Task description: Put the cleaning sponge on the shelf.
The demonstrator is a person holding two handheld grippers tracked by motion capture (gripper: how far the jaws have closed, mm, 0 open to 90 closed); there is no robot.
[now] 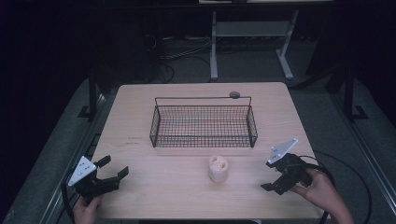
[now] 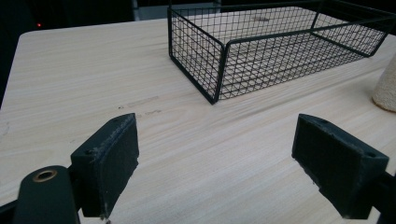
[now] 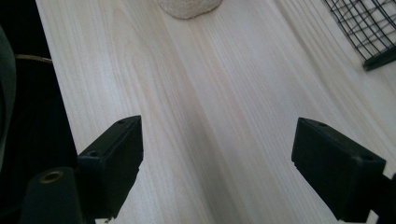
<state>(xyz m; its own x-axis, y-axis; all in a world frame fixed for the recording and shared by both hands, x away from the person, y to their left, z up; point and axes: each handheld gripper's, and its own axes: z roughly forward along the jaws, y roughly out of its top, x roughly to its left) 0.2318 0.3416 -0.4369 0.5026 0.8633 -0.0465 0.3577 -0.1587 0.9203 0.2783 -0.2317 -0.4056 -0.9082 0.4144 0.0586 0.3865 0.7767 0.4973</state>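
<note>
**Hand-held grippers wide apart, sponge standing between them**

Seen from the high view, my left hand-held gripper (image 1: 111, 167) sits at the near left corner of the worktop (image 1: 140, 186), jaws spread and holding nothing. My right hand-held gripper (image 1: 272, 183) is low over the near right part of the worktop, and from this angle I cannot tell how its jaws stand. A pale, upright loofah sponge (image 1: 218, 168) with holes in its top stands between the two, closer to my right side and well apart from both. Behind it, just beyond, is a black wire basket (image 1: 203, 138) with nothing in it that I can see. A small dark round thing (image 1: 234, 94) lies at the basket's far rim; I cannot tell what it is.

From the left gripper view, my jaws stand wide apart over bare wood. The basket's near corner (image 2: 215, 70) is ahead, and the sponge (image 2: 385, 86) shows at the right edge.

From the right gripper view, my jaws are spread wide too, empty, above the wood grain. The sponge's base (image 3: 189, 7) is straight ahead at the top edge, and a corner of the basket (image 3: 369, 32) shows at the upper right.
</note>
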